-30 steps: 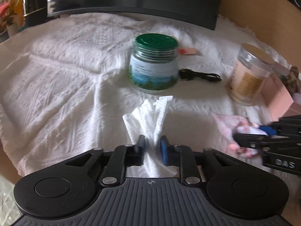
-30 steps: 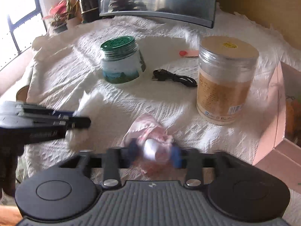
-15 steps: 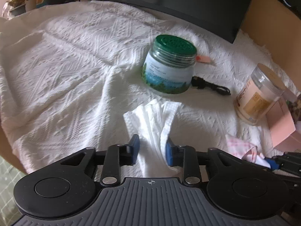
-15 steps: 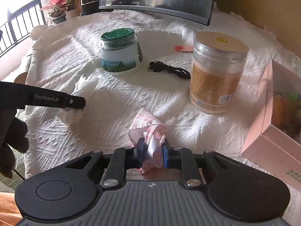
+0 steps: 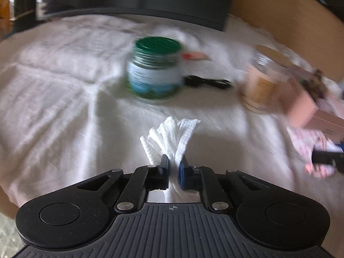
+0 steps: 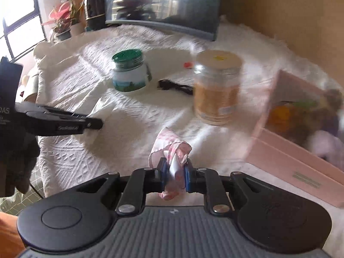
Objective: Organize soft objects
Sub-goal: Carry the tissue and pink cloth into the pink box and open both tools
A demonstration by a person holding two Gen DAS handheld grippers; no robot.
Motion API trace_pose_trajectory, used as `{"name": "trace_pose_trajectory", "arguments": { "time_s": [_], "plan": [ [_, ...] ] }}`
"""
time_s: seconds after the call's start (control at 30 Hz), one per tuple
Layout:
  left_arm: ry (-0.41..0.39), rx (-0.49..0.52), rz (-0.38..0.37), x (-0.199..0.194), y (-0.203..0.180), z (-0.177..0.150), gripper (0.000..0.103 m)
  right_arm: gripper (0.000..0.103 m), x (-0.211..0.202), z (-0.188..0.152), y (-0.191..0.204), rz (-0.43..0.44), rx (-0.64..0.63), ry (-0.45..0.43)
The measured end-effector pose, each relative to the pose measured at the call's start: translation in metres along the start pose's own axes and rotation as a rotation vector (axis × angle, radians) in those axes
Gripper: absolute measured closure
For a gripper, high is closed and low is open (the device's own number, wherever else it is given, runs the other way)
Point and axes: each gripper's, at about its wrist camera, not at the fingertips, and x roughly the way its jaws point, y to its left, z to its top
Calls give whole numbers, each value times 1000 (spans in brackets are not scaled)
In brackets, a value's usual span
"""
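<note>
- The left gripper (image 5: 173, 164) is now clamped on the crumpled white paper tissue (image 5: 172, 135); half a second ago its jaws stood apart around the tissue, so they've just been closing, and the tissue now fans out in pleats above the pads.
- The right gripper (image 6: 174, 167) pinches the pink-and-white patterned cloth (image 6: 169, 144). Its jaws have been closing a little further too, with the cloth bunched between the blue pads (image 6: 187, 176).
- In the right wrist view the pink cardboard box (image 6: 301, 167) fills more of the right side than before (blurry, but there's a jumble of soft-looking coloured stuff inside).
- The cloth sits in front of the box's near wall, not inside it; the tissue is held over the white textured bedspread (image 5: 53, 107), which has a raised woven diamond pattern.
- Still standing on the bedspread: the round glass jar with the green screw lid (image 6: 130, 73), a black cable (image 6: 175, 87) just beside it, and the tall clear plastic jar with a tan lid (image 6: 217, 88).
- Left wrist view is smeared by motion, so fine detail is lost there.
</note>
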Motion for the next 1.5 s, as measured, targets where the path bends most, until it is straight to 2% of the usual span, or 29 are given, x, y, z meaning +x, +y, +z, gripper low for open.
{"name": "trace_pose_trajectory", "arguments": {
  "time_s": [0.23, 0.4, 0.6, 0.8, 0.87, 0.97, 1.1, 1.27, 1.33, 1.43, 1.5],
  "plan": [
    [66, 109, -269, -19, -47, -8, 92, 87, -52, -19, -34, -117, 74, -33],
    [31, 176, -433, -32, -91, 11, 92, 87, -85, -24, -56, -205, 118, -79],
    [-55, 227, -596, -35, -130, 65, 92, 87, -117, -4, -80, -300, 170, -175],
    [-132, 276, -690, -22, -160, 138, 92, 87, -147, 45, -110, -363, 233, -306],
    [-125, 282, -706, -9, -171, 157, 92, 87, -150, 61, -125, -382, 279, -338],
    [-64, 264, -722, 23, -183, 169, 92, 87, -140, 73, -145, -387, 360, -337],
    [72, 288, -733, 77, -204, 159, 91, 87, -107, 72, -167, -300, 472, -286],
    [292, 353, -588, 143, -230, 141, 88, 87, -49, 74, -197, -205, 572, -183],
    [280, 434, -558, 149, -231, 131, 85, 87, -26, 74, -205, -172, 587, -132],
    [233, 564, -534, 143, -237, 117, 85, 87, 9, 69, -221, -184, 605, -53],
    [214, 601, -520, 139, -238, 113, 85, 87, 33, 62, -230, -210, 612, 26]
  ]
}}
